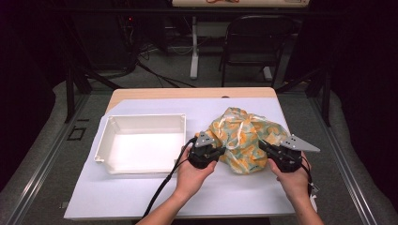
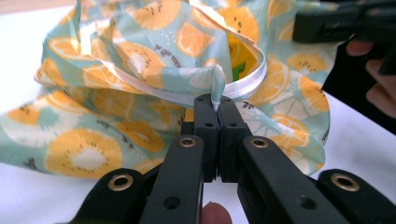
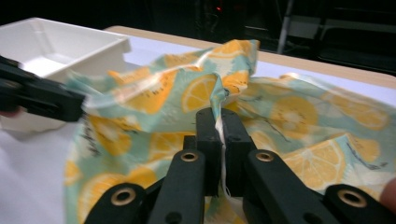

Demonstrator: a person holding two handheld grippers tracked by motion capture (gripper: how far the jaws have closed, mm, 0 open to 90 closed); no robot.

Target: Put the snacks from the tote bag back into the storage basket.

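Both grippers pinch the citrus-print fabric bag (image 1: 243, 139) on the worktop (image 1: 141, 197): left gripper (image 2: 215, 103) on its white-trimmed rim, right gripper (image 3: 219, 116) on a fold. Likely next: pulling its mouth open, evenly, beside the white tray (image 1: 141, 121).

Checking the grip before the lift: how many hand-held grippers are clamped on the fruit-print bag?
2. The left hand-held gripper pinches the fruit-print bag at its white-ribboned rim, on the side toward the white tray; the right hand-held gripper pinches the bag's opposite edge.
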